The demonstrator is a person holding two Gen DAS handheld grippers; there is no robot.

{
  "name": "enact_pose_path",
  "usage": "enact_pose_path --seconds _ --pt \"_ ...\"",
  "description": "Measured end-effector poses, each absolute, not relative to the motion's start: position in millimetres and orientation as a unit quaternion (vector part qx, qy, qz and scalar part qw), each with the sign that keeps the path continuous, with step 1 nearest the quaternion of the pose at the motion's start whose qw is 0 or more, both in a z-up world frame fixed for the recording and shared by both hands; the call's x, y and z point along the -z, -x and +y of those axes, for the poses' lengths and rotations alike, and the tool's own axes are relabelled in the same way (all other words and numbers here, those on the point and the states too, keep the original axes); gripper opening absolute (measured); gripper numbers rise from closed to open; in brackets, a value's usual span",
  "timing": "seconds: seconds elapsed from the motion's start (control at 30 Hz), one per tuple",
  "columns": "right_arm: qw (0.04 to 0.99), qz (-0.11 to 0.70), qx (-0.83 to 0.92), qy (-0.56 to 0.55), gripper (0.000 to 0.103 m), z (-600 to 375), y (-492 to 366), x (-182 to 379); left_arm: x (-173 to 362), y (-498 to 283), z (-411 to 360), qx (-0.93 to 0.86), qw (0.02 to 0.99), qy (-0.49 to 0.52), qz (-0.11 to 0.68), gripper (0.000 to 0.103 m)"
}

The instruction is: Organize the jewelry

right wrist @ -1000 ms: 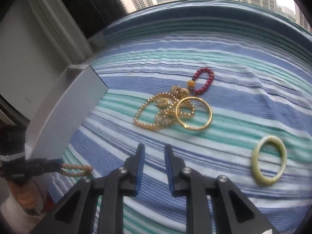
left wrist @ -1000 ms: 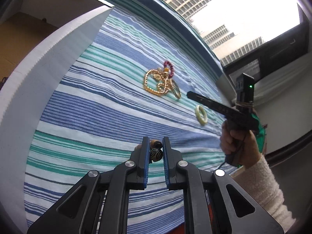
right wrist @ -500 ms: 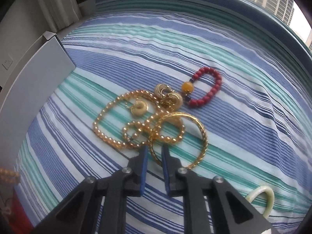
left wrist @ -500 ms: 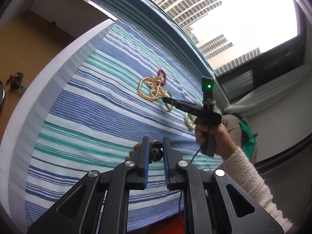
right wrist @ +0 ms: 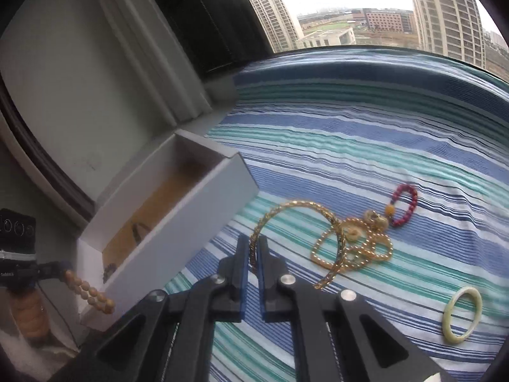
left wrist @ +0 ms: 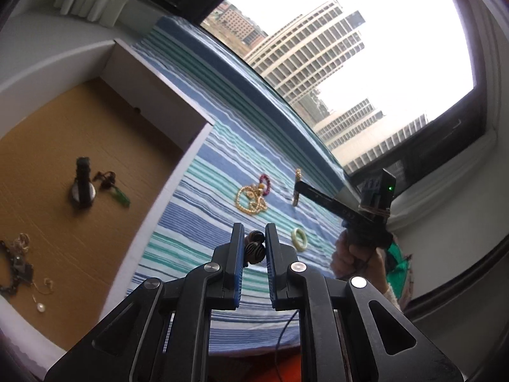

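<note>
Left wrist: my left gripper [left wrist: 253,248] is clamped on a beaded bracelet [left wrist: 254,248]. The beads are hard and round, so it may roll in the pads. The box [left wrist: 178,146] sits open at the bedspread's [left wrist: 222,146] left edge, with clear room above it.

Right wrist: my right gripper [right wrist: 253,254] has just closed and pinches the gold bangle [right wrist: 286,222] by its rim, lifted clear. It looks stiff, light and slick. The gold bead chain [right wrist: 356,248], red bracelet [right wrist: 405,205] and jade bangle [right wrist: 461,315] lie mid-bedspread. The box wall is close on the left.
</note>
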State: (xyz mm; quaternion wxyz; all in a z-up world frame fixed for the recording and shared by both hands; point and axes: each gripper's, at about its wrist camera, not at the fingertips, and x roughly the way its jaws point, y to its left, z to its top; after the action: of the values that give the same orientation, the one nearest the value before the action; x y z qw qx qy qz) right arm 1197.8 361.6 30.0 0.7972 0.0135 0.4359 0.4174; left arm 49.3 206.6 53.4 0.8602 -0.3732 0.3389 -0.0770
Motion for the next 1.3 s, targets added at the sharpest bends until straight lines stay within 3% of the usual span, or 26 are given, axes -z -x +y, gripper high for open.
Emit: enact_pose_path --seconds 0.27,0.5,0.67,0.73,0.77,0.8,0.87,1.07,1.13,1.2,1.3 --pt "0.757 0.399 -0.516 0.049 0.005 524 -1143 -59 -22 -36 289 -0.083 0.865 0.337 0.362 0.011" --pt "0.746 0.450 -0.468 0.152 0.006 642 -1166 7 42 -54 302 -0.128 0.833 0.313 0.439 0.011" --pt "0.758 0.468 -0.407 0.204 0.011 670 -1179 49 61 -67 284 -0.132 0.823 0.276 0.479 0.012" --pt "0.760 0.474 -0.400 0.193 0.032 668 -1182 54 60 -67 279 -0.138 0.826 0.268 0.476 0.023" --pt "0.762 0.474 -0.403 0.180 0.040 665 -1182 53 58 -64 278 -0.141 0.830 0.265 0.470 0.037" --pt "0.764 0.472 -0.407 0.166 0.040 660 -1180 49 54 -61 275 -0.146 0.835 0.261 0.463 0.053" --pt "0.773 0.457 -0.415 0.149 0.040 647 -1171 37 43 -56 268 -0.157 0.846 0.245 0.446 0.063" --pt "0.808 0.391 -0.425 0.117 0.044 574 -1125 0 6 -57 219 -0.129 0.890 0.191 0.394 0.076" --pt "0.820 0.375 -0.418 0.110 0.048 544 -1108 -6 -3 -58 193 -0.106 0.902 0.175 0.380 0.084" --pt "0.836 0.357 -0.402 0.113 0.058 509 -1090 -11 -6 -62 165 -0.075 0.910 0.164 0.373 0.093" --pt "0.859 0.341 -0.364 0.120 0.064 464 -1072 -13 -3 -70 125 -0.031 0.915 0.148 0.375 0.097"
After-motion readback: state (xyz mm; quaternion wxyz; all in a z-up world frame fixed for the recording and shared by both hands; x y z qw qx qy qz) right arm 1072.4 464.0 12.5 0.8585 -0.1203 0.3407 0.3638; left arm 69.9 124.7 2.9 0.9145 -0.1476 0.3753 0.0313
